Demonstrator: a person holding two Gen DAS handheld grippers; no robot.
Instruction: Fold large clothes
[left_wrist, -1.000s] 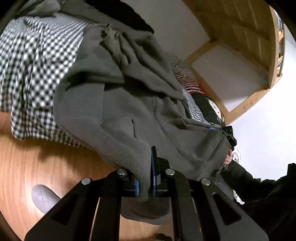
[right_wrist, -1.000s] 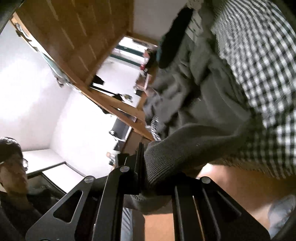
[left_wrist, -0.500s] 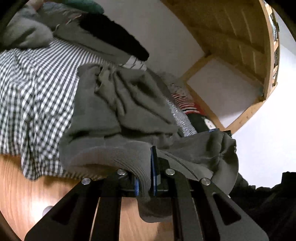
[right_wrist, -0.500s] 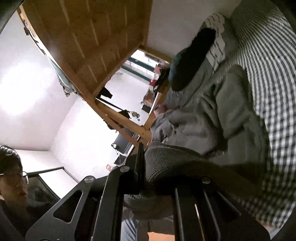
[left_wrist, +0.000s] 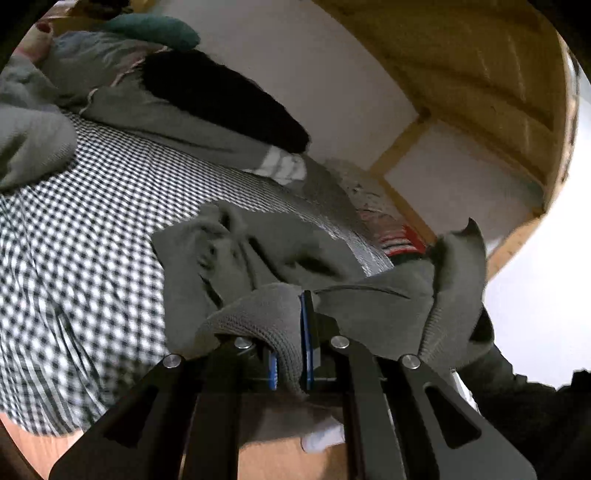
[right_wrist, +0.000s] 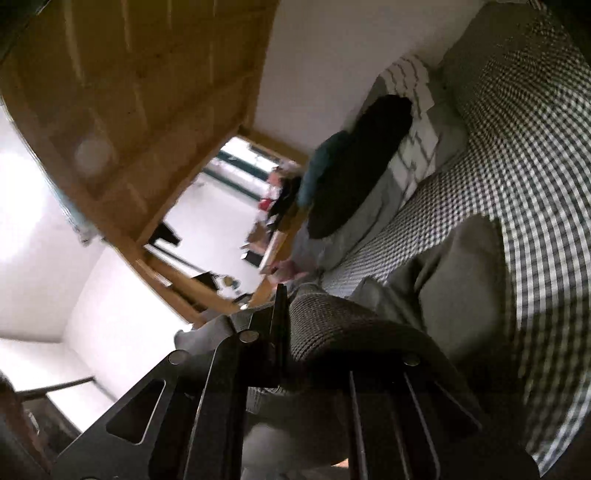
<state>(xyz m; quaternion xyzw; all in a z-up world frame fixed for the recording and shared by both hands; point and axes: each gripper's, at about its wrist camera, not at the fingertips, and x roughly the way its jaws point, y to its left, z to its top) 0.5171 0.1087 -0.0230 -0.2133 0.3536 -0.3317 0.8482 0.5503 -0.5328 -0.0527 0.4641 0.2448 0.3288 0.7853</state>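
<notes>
Grey hoodie (left_wrist: 258, 258): 1 | left claw (left_wrist: 290, 354), right claw (right_wrist: 291, 332): 2, both clamping its ribbed hem

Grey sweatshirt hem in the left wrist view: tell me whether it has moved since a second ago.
Yes. The grey sweatshirt has been lifted up and forward over the checked bedcover, away from the wooden floor.

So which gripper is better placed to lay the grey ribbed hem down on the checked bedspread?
Neither: left gripper and right gripper both clamp the grey ribbed hem, so probably both together.
</notes>
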